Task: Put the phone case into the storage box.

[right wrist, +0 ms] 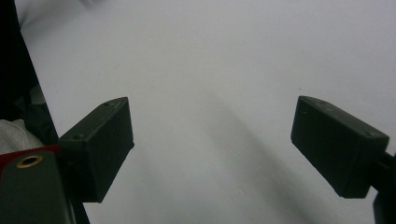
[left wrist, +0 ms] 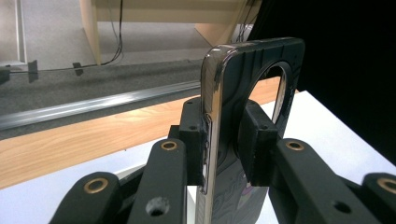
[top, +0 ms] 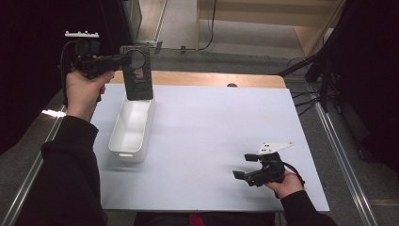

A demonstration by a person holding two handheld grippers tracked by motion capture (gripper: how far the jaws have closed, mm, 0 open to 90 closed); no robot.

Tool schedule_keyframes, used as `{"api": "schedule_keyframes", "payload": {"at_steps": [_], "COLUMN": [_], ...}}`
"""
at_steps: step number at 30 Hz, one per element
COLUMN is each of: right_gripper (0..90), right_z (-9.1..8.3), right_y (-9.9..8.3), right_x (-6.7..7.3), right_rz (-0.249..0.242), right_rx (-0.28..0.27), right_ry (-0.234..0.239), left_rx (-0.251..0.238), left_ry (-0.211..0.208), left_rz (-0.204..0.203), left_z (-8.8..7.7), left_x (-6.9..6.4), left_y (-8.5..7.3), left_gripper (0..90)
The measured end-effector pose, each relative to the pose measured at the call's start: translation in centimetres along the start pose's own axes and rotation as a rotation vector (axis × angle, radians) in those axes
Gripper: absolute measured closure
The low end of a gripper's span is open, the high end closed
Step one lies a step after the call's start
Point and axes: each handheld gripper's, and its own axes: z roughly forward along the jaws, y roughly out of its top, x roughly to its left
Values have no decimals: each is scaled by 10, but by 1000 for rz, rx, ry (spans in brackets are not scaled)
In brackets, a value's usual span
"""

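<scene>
You held the dark flat phone case with a round hole (top: 139,75) clamped in your left gripper (top: 123,59) above the white plastic bin (top: 129,129), so it needed lowering straight; your right gripper (top: 242,175) rested with jaws apart.

Black phone case (top: 139,77), upright, apparently patterned, above white bin (top: 128,136)

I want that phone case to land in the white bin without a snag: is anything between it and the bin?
Nothing visible is. The left gripper holds the phone case upright right above the far end of the white bin, whose inside looks bare. The right gripper rests open, far off on the white tabletop.
</scene>
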Motion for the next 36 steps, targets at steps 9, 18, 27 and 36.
{"api": "schedule_keyframes", "payload": {"at_steps": [9,18,27,36], "right_gripper": [121,122,122,122], "right_z": [-1,-2,-2,-2], "right_y": [0,-1,-1,-1], "right_x": [-1,-1,-1,-1], "right_rz": [0,2,-3,2], "right_rx": [-3,-9,-10,-13], "right_ry": [-6,-9,-7,-6], "left_rx": [-7,3,31,24], "left_ry": [38,76,93,87], "left_rz": [-20,-7,11,20], "left_z": [0,3,15,29], "left_x": [10,18,24,29], "left_y": [1,3,2,0], "left_gripper": [730,731,731,731]}}
